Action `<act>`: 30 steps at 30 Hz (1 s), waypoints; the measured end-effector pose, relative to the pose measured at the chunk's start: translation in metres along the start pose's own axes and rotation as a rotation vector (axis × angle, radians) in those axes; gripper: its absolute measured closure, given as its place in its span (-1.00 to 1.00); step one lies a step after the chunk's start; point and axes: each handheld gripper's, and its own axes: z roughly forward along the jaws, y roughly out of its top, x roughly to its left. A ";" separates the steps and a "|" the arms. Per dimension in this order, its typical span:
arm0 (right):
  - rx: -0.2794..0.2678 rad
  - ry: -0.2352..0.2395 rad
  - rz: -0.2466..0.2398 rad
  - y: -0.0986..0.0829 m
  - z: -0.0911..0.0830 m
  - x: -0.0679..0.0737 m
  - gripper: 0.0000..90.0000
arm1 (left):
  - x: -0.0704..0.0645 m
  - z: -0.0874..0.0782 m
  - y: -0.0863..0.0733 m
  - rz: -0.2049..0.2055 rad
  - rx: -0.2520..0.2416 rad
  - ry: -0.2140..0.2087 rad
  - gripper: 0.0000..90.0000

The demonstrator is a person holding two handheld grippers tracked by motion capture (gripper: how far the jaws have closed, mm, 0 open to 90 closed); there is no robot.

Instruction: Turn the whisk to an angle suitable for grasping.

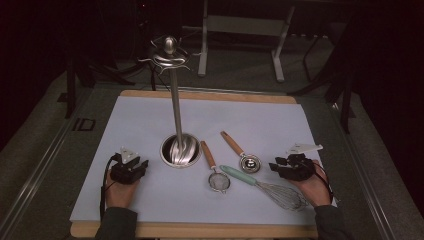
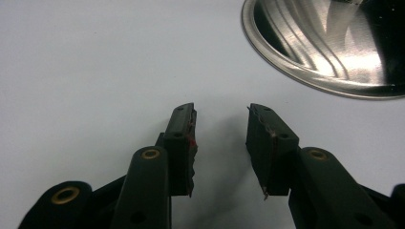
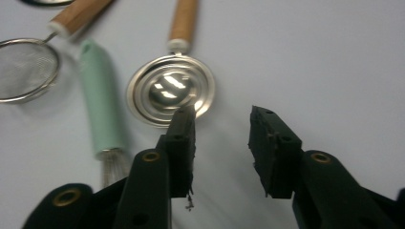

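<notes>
A tall steel utensil stand (image 1: 176, 100) rises from a round base (image 1: 180, 150) (image 2: 329, 43) on the white mat (image 1: 150, 120), with empty hooks at its top (image 1: 169, 55). To its right lie a small mesh strainer (image 1: 218, 181) (image 3: 24, 69) with a wooden handle, a wooden-handled measuring scoop (image 1: 249, 163) (image 3: 169, 90) and a whisk (image 1: 285, 194) with a mint handle (image 3: 100, 105). My left gripper (image 1: 141, 165) (image 2: 220, 138) rests open on the mat left of the base, holding nothing. My right gripper (image 1: 276, 165) (image 3: 222, 143) is open and empty, just right of the scoop.
The mat lies on a wooden board (image 1: 200, 231) over a grey table. Bare mat stretches behind the utensils and along the front edge. Dark metal frame legs (image 1: 280, 45) stand beyond the table.
</notes>
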 end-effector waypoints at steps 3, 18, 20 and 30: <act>0.045 0.046 -0.043 0.005 0.006 0.011 0.35 | 0.000 0.000 0.000 0.004 -0.001 0.003 0.40; 0.214 0.149 -0.131 0.014 0.030 0.039 0.48 | -0.003 0.000 0.000 0.021 -0.003 0.022 0.39; 0.220 0.167 -0.133 0.016 0.030 0.040 0.48 | -0.003 0.000 0.000 0.024 -0.003 0.024 0.39; 0.311 0.228 -0.128 0.020 0.043 0.043 0.49 | -0.004 0.000 0.000 0.029 -0.004 0.028 0.39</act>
